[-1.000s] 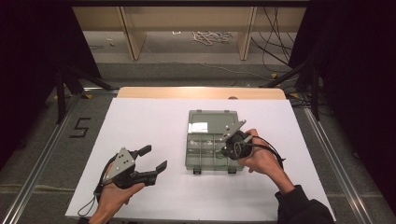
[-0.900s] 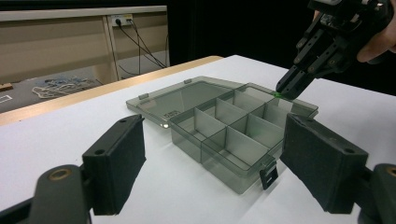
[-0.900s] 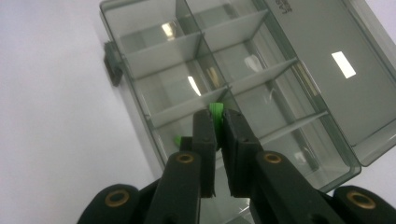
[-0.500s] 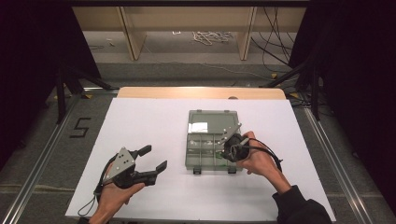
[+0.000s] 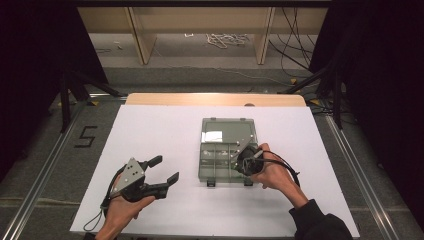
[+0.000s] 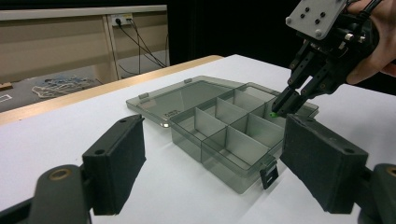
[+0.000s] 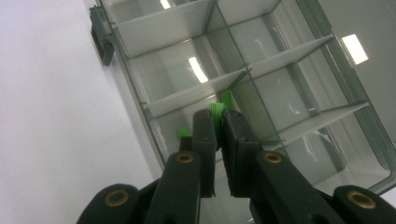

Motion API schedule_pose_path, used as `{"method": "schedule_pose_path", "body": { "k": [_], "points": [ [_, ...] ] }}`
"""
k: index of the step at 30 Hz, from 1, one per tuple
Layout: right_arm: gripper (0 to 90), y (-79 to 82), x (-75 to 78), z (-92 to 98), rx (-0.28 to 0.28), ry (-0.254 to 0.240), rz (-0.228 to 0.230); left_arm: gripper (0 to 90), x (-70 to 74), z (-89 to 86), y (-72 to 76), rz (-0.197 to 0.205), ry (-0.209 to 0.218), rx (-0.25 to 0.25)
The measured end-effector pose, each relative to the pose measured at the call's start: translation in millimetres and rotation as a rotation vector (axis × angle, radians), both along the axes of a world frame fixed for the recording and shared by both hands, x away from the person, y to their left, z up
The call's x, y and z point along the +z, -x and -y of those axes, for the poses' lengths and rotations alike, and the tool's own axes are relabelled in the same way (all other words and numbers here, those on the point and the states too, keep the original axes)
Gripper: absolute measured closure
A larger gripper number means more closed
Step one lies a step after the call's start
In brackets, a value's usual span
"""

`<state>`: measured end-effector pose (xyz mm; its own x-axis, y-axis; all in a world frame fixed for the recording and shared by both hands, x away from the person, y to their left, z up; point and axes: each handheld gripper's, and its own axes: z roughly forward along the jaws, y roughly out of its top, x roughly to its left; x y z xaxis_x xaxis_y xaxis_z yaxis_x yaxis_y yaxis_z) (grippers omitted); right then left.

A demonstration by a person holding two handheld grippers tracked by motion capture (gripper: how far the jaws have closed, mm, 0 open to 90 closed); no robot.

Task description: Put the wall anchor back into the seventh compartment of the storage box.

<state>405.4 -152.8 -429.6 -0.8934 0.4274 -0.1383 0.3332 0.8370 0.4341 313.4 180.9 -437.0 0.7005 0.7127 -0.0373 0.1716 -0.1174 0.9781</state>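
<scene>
A white table [image 5: 165,135] is seen from above, with a clear plastic box [image 5: 225,150] lying open near its middle. The box's lid [image 5: 227,131] is folded flat on the far side, and the tray is split by thin walls into several compartments. Two dark latches [image 5: 211,183] are set on the tray's near edge.

The right gripper [image 5: 239,165] is held in a hand [image 5: 272,172] at the right near part of the box and is pointed down into it. Its jaws are clenched almost together on a small green piece [image 7: 215,112], which is gripped at the fingertips. In the right gripper view, the green piece is seen just above a compartment at the near edge of the tray, close to a dividing wall; whether it touches the floor of the compartment cannot be told. In the left gripper view, the same green piece [image 6: 272,113] is seen at the tips of the right gripper [image 6: 283,103], over the right side of the tray.

The left gripper [image 5: 162,170] is held low over the table at the near left, well apart from the box. Its jaws are spread wide and nothing is between them.
</scene>
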Motion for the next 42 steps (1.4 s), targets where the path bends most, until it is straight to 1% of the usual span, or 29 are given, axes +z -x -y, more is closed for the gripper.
{"method": "schedule_pose_path", "body": {
  "k": [3,5,9,11,15,19,20,22,23,24,26,27,28,29,31,32,33,34,35,36,37,38,39,40,41,42],
  "points": [
    [84.4,0.3,-2.8,-1.4,0.002,0.006,-0.003,20.9,0.2,-0.1,0.1,0.001,0.000,0.000],
    [84.4,0.0,-4.9,-1.7,0.006,0.015,-0.013,20.9,0.1,0.1,-0.1,0.000,0.001,0.000],
    [84.2,-0.4,-6.4,-1.2,0.000,0.011,-0.016,20.9,-0.2,0.8,0.0,-0.003,0.003,0.000],
    [84.1,-0.6,-6.1,-1.0,0.000,0.011,-0.016,20.9,-0.1,0.1,-0.5,0.003,-0.005,-0.002],
    [83.7,-0.4,-7.8,-2.5,0.004,0.016,-0.015,20.9,-0.1,0.6,-0.2,-0.001,0.002,-0.001],
    [77.9,-0.5,-8.2,-2.2,-0.006,0.008,-0.018,20.8,-0.2,1.0,-0.2,-0.003,0.003,0.000],
    [75.6,-0.9,-7.4,-1.7,-0.010,0.005,-0.012,20.9,-0.2,1.1,-0.1,-0.004,0.003,0.000],
    [72.4,-1.1,-5.6,-0.8,-0.027,-0.012,-0.003,20.9,-0.2,1.0,-0.3,-0.003,0.004,0.000],
    [70.0,-1.2,-4.1,-0.2,-0.030,-0.021,-0.002,20.9,0.0,0.7,-0.8,0.003,-0.002,-0.003],
    [66.7,-1.5,-2.8,0.6,-0.032,-0.032,0.010,20.9,0.0,0.8,-0.7,0.002,-0.002,-0.002],
    [59.8,-2.6,0.9,2.4,-0.050,-0.062,0.020,20.8,0.0,0.9,-1.0,0.003,-0.003,-0.003],
    [57.5,-3.3,2.3,3.3,-0.062,-0.080,0.030,20.9,0.1,0.8,-1.5,0.009,-0.009,-0.008],
    [55.1,-3.4,4.0,4.1,-0.074,-0.096,0.035,20.9,-0.2,1.6,-0.7,-0.002,0.000,-0.004],
    [52.6,-3.9,5.1,4.6,-0.084,-0.115,0.043,20.9,0.0,1.3,-1.2,0.005,-0.007,-0.007],
    [48.6,-4.4,6.0,5.3,-0.094,-0.143,0.063,20.9,0.1,1.3,-1.4,0.006,-0.007,-0.007],
    [46.6,-3.9,7.6,5.2,-0.113,-0.159,0.060,20.9,0.0,1.5,-1.1,0.002,-0.004,-0.006],
    [44.7,-4.6,9.1,5.8,-0.121,-0.165,0.069,20.9,-0.3,1.9,-0.4,-0.008,0.005,-0.003],
    [42.9,-4.8,10.2,5.9,-0.127,-0.177,0.083,20.9,-0.1,1.6,-0.8,-0.004,0.002,-0.002],
    [41.5,-3.3,11.4,5.4,-0.147,-0.193,0.106,20.9,-0.1,1.6,-0.8,-0.004,0.003,-0.001],
    [40.8,-4.1,12.9,6.8,-0.132,-0.207,0.108,20.9,-0.1,1.7,-0.7,-0.004,0.003,-0.002],
    [39.9,-4.0,13.3,6.7,-0.145,-0.216,0.130,20.9,0.1,1.3,-1.2,0.005,-0.005,-0.007],
    [38.8,-4.2,14.3,7.4,-0.147,-0.227,0.144,20.9,0.1,1.3,-1.2,0.005,-0.005,-0.008],
    [37.0,-4.2,15.3,7.7,-0.158,-0.242,0.150,20.9,0.2,1.2,-1.3,0.006,-0.006,-0.008],
    [35.2,-3.6,17.5,8.9,-0.172,-0.237,0.139,20.9,0.1,1.2,-1.5,0.007,-0.006,-0.010],
    [34.5,-4.9,16.6,9.4,-0.167,-0.251,0.160,20.9,-0.1,1.7,-0.8,-0.001,0.001,-0.006],
    [34.1,-4.9,16.9,9.6,-0.180,-0.255,0.166,20.9,-0.3,2.0,-0.1,-0.009,0.009,0.001]
  ]
}}
